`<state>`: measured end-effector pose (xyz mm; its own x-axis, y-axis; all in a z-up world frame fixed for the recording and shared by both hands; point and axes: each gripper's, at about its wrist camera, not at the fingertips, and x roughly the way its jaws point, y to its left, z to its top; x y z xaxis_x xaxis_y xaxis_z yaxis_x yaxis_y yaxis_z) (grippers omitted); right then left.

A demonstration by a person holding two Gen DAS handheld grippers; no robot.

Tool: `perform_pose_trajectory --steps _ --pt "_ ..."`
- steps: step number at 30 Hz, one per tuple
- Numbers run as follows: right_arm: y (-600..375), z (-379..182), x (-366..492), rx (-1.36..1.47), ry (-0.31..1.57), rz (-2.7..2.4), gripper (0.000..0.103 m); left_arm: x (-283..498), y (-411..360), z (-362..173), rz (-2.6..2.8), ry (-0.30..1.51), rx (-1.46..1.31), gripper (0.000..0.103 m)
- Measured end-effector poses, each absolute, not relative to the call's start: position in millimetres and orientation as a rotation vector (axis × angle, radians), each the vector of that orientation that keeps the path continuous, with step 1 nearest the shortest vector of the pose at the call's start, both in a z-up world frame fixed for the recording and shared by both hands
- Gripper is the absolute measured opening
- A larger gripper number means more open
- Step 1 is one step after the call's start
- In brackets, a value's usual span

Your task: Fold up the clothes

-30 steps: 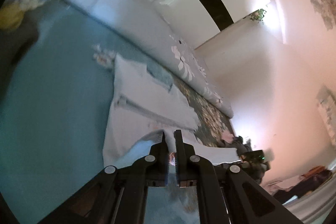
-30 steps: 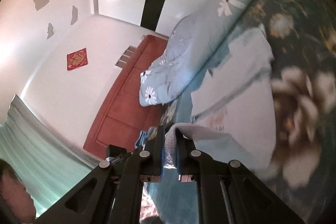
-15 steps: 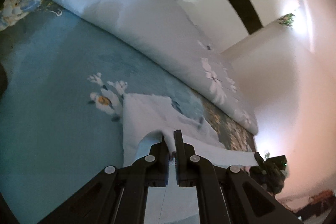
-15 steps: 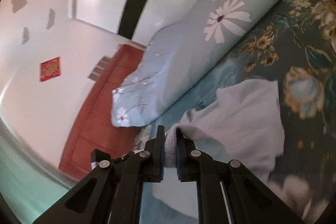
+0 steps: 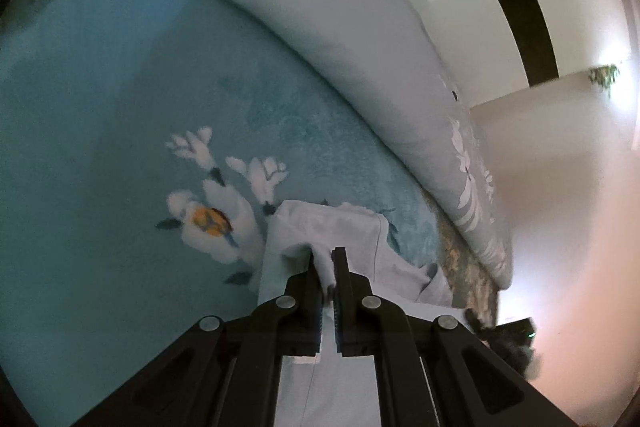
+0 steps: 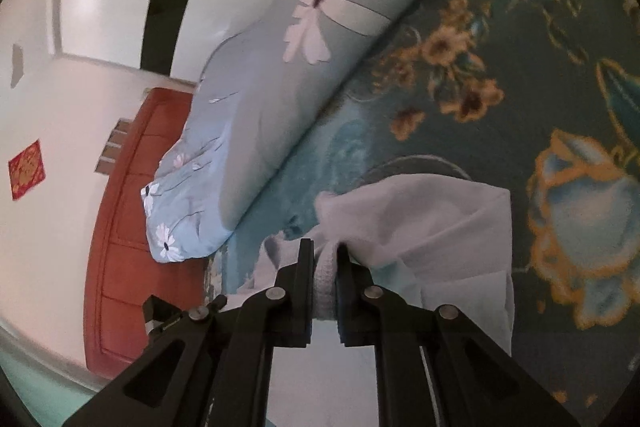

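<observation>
Each camera rides just behind its own pair of black fingers and looks forward along them, low and close over the bed. The left wrist view faces across the teal bedspread [image 5: 120, 99] toward the rolled quilt [image 5: 360, 39] and the wardrobe behind it. The right wrist view, tilted, faces the same quilt [image 6: 280, 87] from the other side, with the red headboard [image 6: 132, 227] beyond. Both views share the pale garment [image 5: 360, 247] [image 6: 440, 219], the quilt and the wardrobe.

We see a soft, matt white cloth garment [image 5: 352, 239] with a ribbed knit hem [image 6: 325, 279] at six o'clock. The bedspread [image 5: 120, 107] looks plush and velvety, the rolled quilt [image 6: 280, 75] smooth cotton, the gripper fingers [image 5: 308, 291] matt black plastic, the headboard [image 6: 120, 227] polished wood.
</observation>
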<state>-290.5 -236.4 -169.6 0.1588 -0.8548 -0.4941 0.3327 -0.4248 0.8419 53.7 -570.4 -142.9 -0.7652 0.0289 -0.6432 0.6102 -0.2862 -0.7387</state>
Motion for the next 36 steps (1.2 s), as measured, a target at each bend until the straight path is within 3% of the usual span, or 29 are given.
perform_pose_trajectory --steps 3,4,5,6,7,8,9,12,22,29,36 --pt "-240.5 -170.2 -293.2 1.430 -0.530 -1.498 0.012 57.9 -572.6 -141.2 -2.113 1.617 0.741 0.009" --pt "-241.5 -168.5 -293.7 1.425 -0.526 -1.506 0.012 60.0 -573.2 -139.3 -2.118 1.619 0.721 0.016" --pt "-242.5 -166.7 -294.3 1.420 -0.522 -1.513 0.018 62.1 -573.9 -137.5 -2.122 1.621 0.702 0.023" --pt "-242.6 -163.4 -295.0 1.400 -0.533 -1.520 0.031 64.1 -574.6 -135.7 -2.126 1.623 0.682 0.039" --pt "-241.2 -159.2 -295.8 1.376 -0.548 -1.535 0.040 66.2 -575.2 -133.8 -2.130 1.625 0.662 0.049" --pt "-239.5 -155.0 -296.6 1.352 -0.562 -1.551 0.057 68.2 -575.9 -132.0 -2.134 1.626 0.643 0.051" --pt "-236.9 -151.2 -297.5 1.333 -0.579 -1.562 0.059 70.3 -576.6 -130.1 -2.138 1.628 0.623 0.054" --pt "-228.5 -143.4 -299.0 1.316 -0.590 -1.588 0.059 76.5 -577.8 -125.2 -2.149 1.629 0.574 0.056" --pt "-157.7 -148.9 -261.5 1.362 -0.401 -1.634 0.059 106.4 -514.7 -154.2 -2.200 1.362 1.085 0.056" --pt "-111.8 -178.4 -229.0 1.446 -0.435 -1.563 0.059 134.0 -472.6 -164.6 -2.232 1.382 1.116 0.057" --pt "-147.0 -182.3 -211.9 1.431 -0.395 -1.536 0.060 119.7 -462.3 -158.8 -2.220 1.346 1.147 0.065"
